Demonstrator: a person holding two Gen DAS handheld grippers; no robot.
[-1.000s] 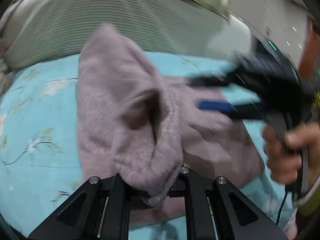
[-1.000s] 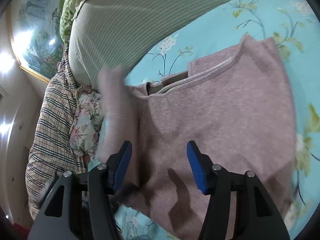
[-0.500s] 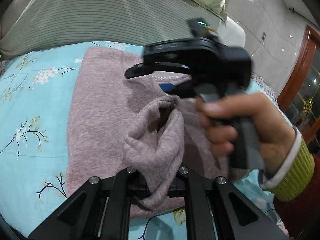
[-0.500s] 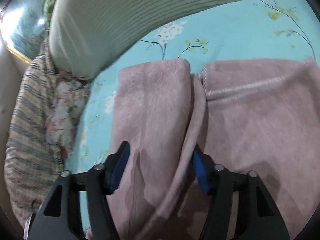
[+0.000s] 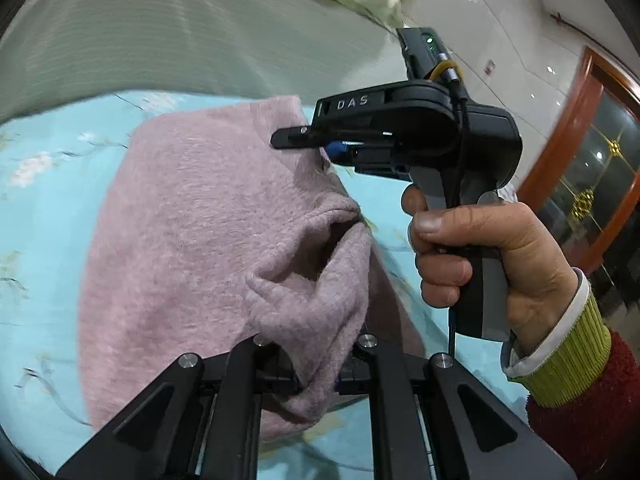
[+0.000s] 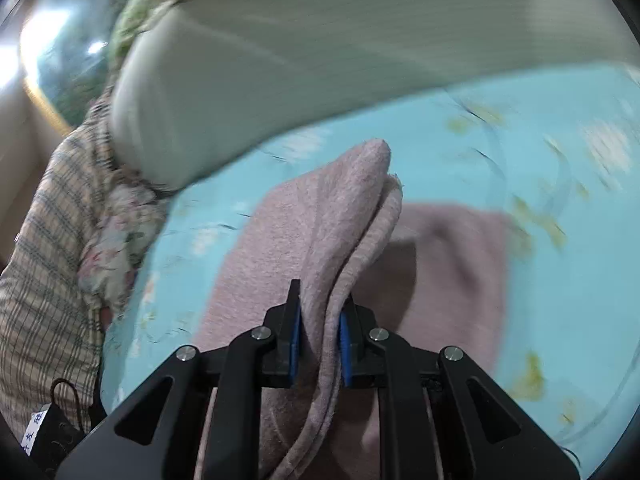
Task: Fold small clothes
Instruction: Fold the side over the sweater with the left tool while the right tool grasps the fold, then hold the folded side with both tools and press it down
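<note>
the striped grey-green cushion (image 5: 168,36) stands behind the blue floral sheet (image 5: 44,200). in front of that cushion, on the sheet, lies the mauve fleece garment (image 5: 208,216), partly lifted at two edges. the right gripper (image 6: 319,338), nearer the cushion, has its blue-padded jaws closed on a doubled fold of garment. the left gripper (image 5: 316,376), farthest from the cushion, is clamped on a bunched edge.

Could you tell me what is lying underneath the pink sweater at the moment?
Under the pink sweater lies a light blue floral bedsheet, showing all around its edges. Whatever sits directly beneath the fabric is covered. Both the left gripper and right gripper pinch folds of it.
</note>
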